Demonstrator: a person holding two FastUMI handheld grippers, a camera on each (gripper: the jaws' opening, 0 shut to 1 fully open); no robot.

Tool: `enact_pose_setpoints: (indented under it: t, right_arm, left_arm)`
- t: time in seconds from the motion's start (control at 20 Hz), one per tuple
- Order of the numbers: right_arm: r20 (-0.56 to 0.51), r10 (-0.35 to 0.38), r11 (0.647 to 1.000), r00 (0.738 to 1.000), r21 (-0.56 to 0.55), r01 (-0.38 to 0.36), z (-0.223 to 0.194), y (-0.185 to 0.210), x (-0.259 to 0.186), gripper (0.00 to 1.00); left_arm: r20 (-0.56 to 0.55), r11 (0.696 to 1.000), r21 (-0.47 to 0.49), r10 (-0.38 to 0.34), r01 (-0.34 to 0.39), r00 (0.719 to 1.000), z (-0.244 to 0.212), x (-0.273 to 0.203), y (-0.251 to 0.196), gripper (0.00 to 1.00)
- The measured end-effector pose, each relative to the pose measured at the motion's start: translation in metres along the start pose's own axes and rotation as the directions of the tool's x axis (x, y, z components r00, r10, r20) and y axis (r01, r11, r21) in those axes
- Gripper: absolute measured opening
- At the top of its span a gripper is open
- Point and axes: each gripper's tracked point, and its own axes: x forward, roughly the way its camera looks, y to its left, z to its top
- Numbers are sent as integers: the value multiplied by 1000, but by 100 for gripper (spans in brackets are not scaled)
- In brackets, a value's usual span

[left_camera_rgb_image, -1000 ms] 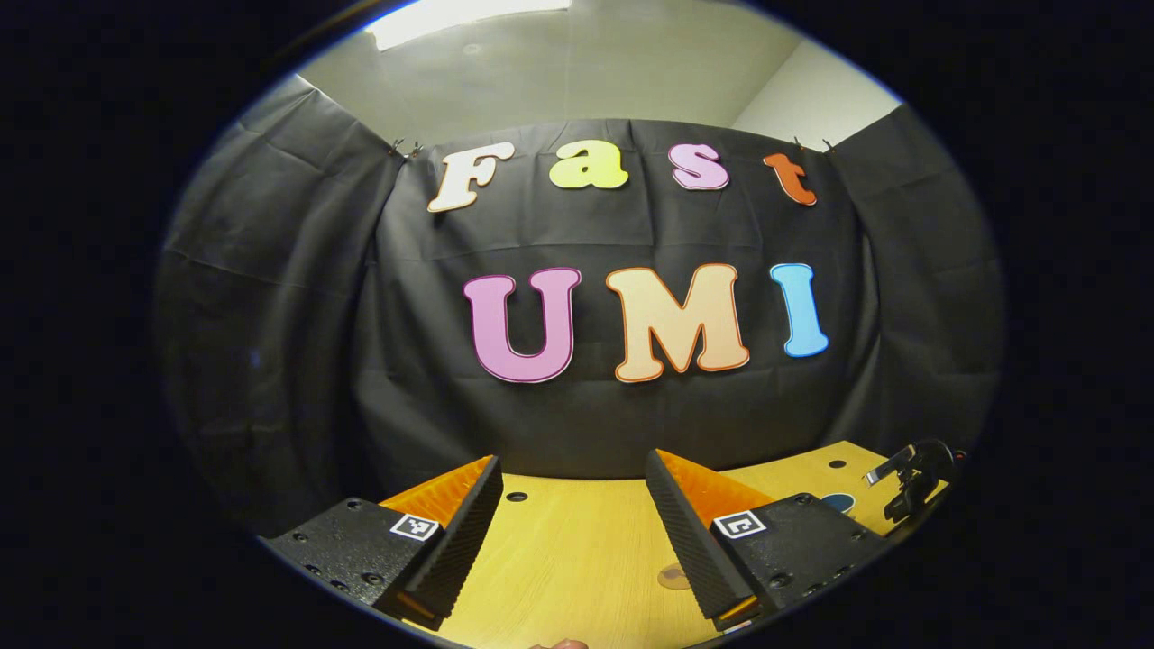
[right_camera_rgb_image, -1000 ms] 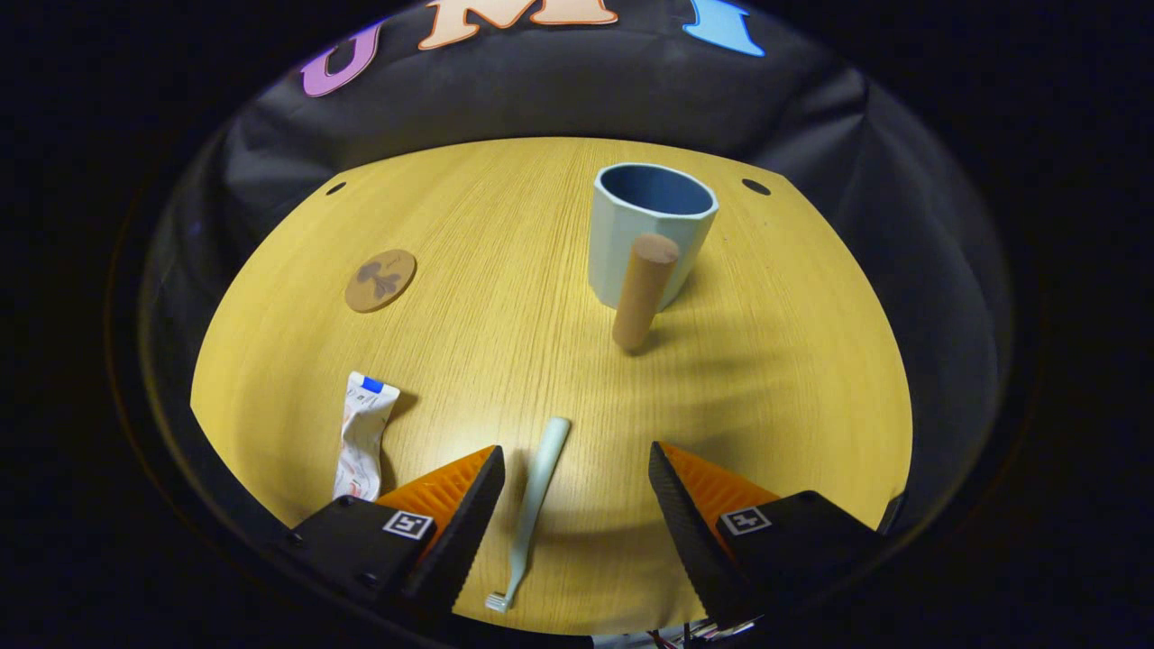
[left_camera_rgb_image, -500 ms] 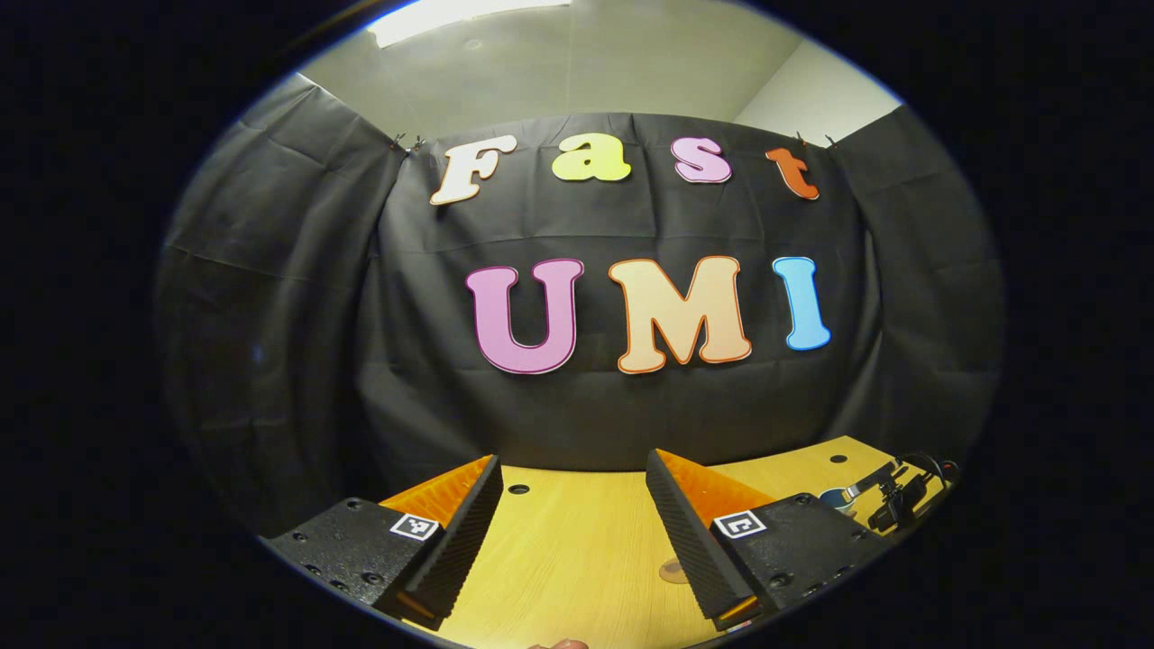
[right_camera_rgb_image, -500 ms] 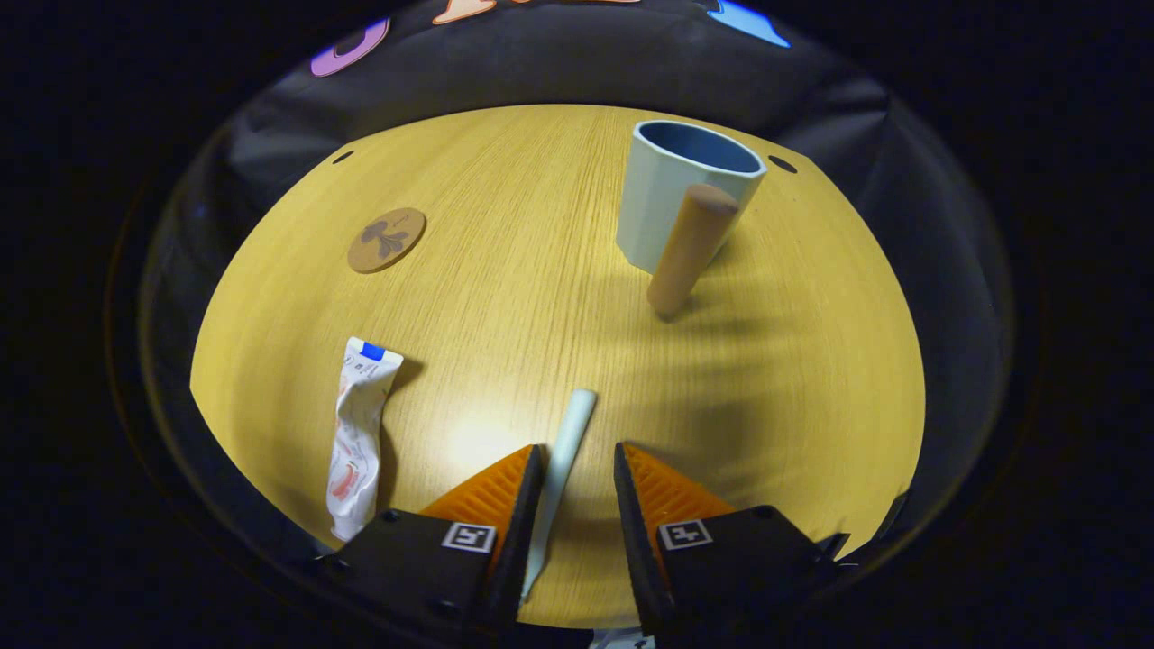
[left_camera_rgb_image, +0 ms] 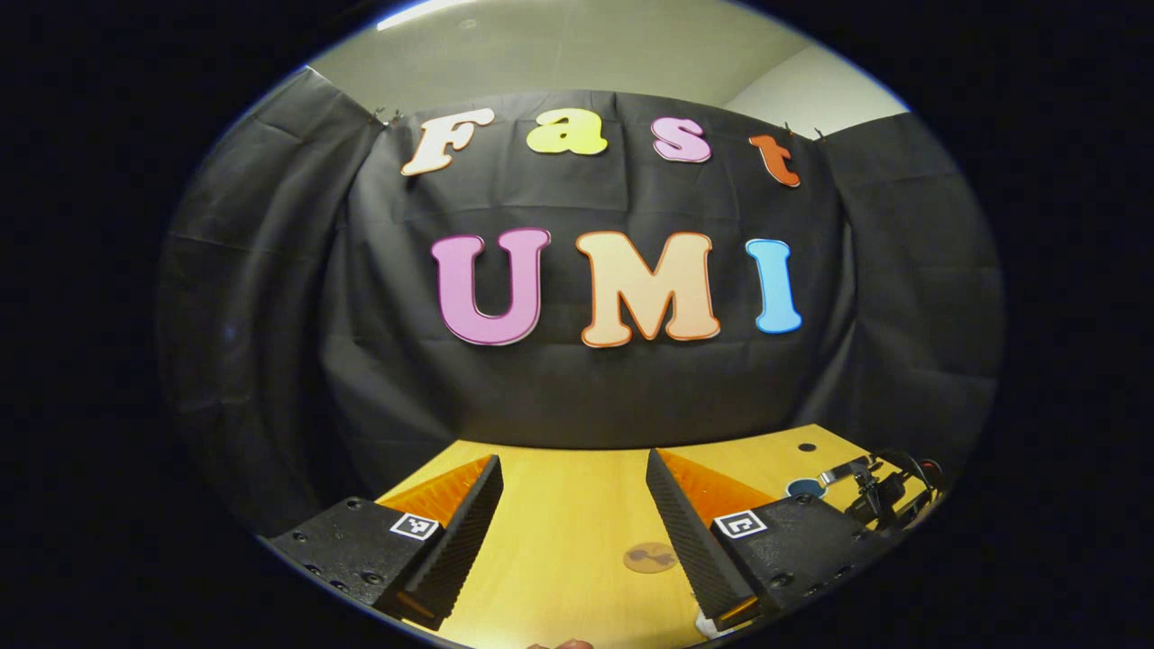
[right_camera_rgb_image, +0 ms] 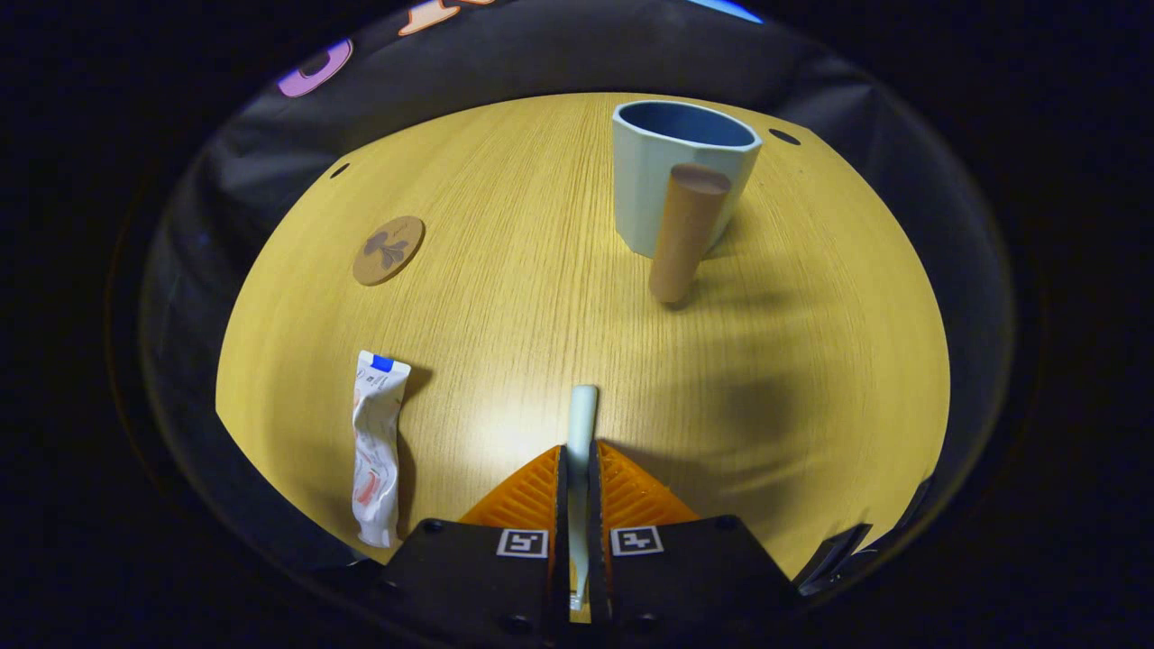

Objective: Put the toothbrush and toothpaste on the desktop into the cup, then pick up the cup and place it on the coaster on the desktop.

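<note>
In the right gripper view my right gripper (right_camera_rgb_image: 578, 460) is shut on the pale green toothbrush (right_camera_rgb_image: 581, 416), whose handle end sticks out ahead of the fingers over the wooden desktop (right_camera_rgb_image: 505, 297). A crumpled white toothpaste tube (right_camera_rgb_image: 377, 446) lies to the left. The pale cup (right_camera_rgb_image: 672, 180) with a blue inside and a tan cylindrical handle stands at the far right. The round brown coaster (right_camera_rgb_image: 389, 250) lies far left. In the left gripper view my left gripper (left_camera_rgb_image: 572, 505) stands open above the desktop, with the coaster (left_camera_rgb_image: 650, 558) between its fingers further off.
The other gripper's hardware (left_camera_rgb_image: 879, 491) and the cup's rim (left_camera_rgb_image: 805, 488) show at the right edge of the left gripper view. Small dark holes (right_camera_rgb_image: 784, 137) mark the desktop's far corners. The black cloth wall stands behind the table.
My right gripper has shut on the toothbrush, which now points straight ahead between the fingers. The left gripper view has shifted a little, with its fingers still open.
</note>
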Motion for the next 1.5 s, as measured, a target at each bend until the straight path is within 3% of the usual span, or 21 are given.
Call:
enact_pose_setpoints:
  t: [0.2,0.4,0.6,0.85,1.2,1.4,1.5]
  right_arm:
    - [22,-12,1000,1000,-28,12,0,0,1,11]
    - [28,-13,999,1000,-50,14,0,0,1,11]
    - [26,-7,998,1000,-57,9,0,0,0,11]
    - [26,-2,998,1000,-69,3,0,0,1,11]
    - [27,4,997,1000,-75,-2,1,0,1,11]
    - [27,7,997,1000,-75,-5,1,1,1,9]
    - [29,7,997,1000,-79,-5,1,0,1,11]
  left_arm:
    - [-88,997,-21,-82,80,993,-27,7,-30,95]
    - [-202,988,-54,-156,148,967,-63,11,-58,95]
    - [-375,975,-57,-219,214,901,-116,10,-83,95]
    - [-479,958,-42,-269,284,836,-160,7,-108,95]
    - [-621,944,-131,-315,301,718,-216,-5,-130,95]
    - [-700,939,-170,-328,299,634,-247,-11,-139,95]
    - [-724,940,-178,-325,290,609,-258,-11,-141,95]
